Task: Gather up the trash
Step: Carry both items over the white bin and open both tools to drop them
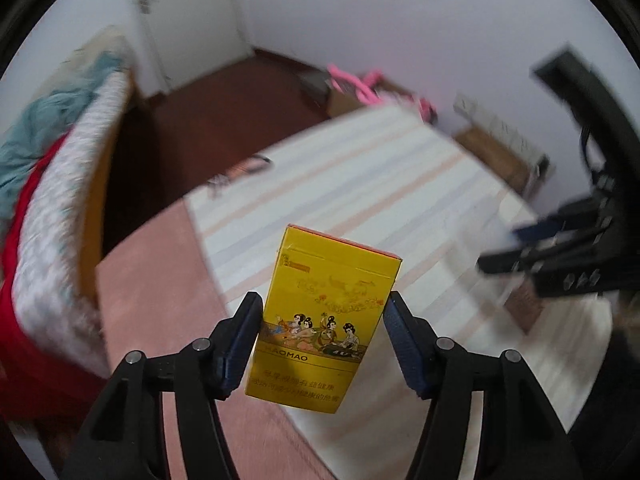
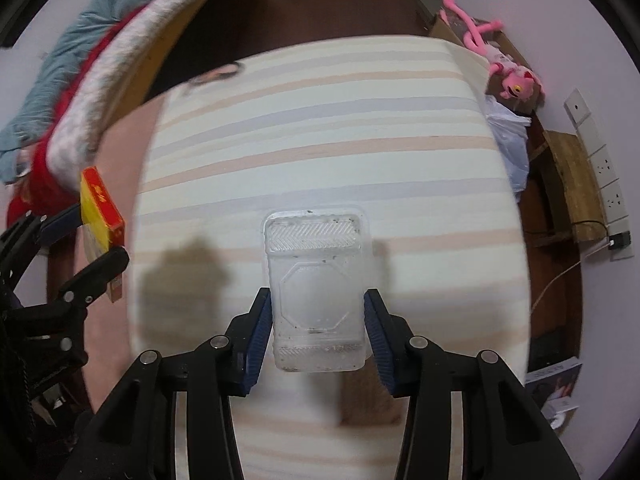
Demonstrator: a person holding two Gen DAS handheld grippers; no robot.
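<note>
Two pieces of trash are held above the striped bed [image 2: 320,120]. Left gripper [image 1: 320,340] has its jaws closed on a yellow cigarette pack [image 1: 320,320], gripped by its side edges, lid shut, contents hidden. Right gripper [image 2: 318,332] clamps a clear plastic tray [image 2: 316,292] by its sides; it looks empty apart from dark specks. Both hang clear of the bed.

My feeds are evenly, softly lit, with no glare. Both fisheye views bend hard toward black corners. On the left wrist view the striped mattress [image 1: 360,184] smears with motion blur from 9 to 3 o'clock. On the right wrist view soft shadows [image 2: 184,280] fall at 8 o'clock.
</note>
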